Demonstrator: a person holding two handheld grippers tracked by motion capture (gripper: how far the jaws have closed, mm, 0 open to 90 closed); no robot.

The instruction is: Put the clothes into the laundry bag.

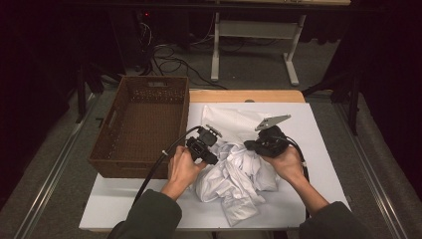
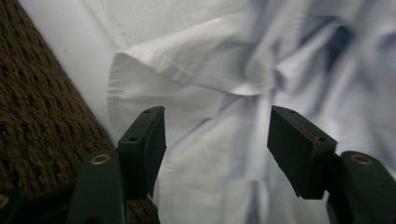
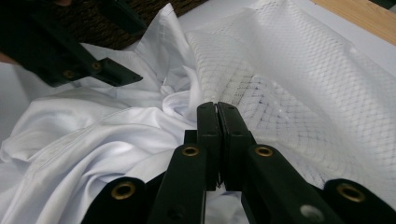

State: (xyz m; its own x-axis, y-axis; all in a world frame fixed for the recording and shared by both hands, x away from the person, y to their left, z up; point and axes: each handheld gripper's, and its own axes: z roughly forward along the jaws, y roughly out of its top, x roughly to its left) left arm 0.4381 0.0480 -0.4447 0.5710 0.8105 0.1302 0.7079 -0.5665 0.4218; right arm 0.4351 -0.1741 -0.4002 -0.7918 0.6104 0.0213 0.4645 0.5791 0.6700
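A crumpled white shirt (image 1: pixel 239 172) lies in the middle of the white board (image 1: pixel 318 149). Behind it rests a white mesh bag (image 1: pixel 234 119). My left gripper (image 1: pixel 211 157) hangs over the shirt's left side, beside the basket. In the left gripper view it (image 2: pixel 217 135) stands open, with the shirt (image 2: pixel 210 93) under the gap and nothing pressed between its pads. My right gripper (image 1: pixel 247 145) sits at the shirt's upper right. In the right gripper view it (image 3: pixel 217 109) is shut, its tips against the cloth where the shirt (image 3: pixel 93 140) meets the mesh bag (image 3: pixel 289 93). Whether any cloth is nipped I cannot tell.
A brown woven basket (image 1: pixel 114 164) stands at the left, overhanging the board, close to my left hand; its wall (image 2: pixel 37 116) shows in the left gripper view. The wooden table edge (image 1: pixel 249 95) runs behind the board. Beyond are a frame's legs and cables on the floor.
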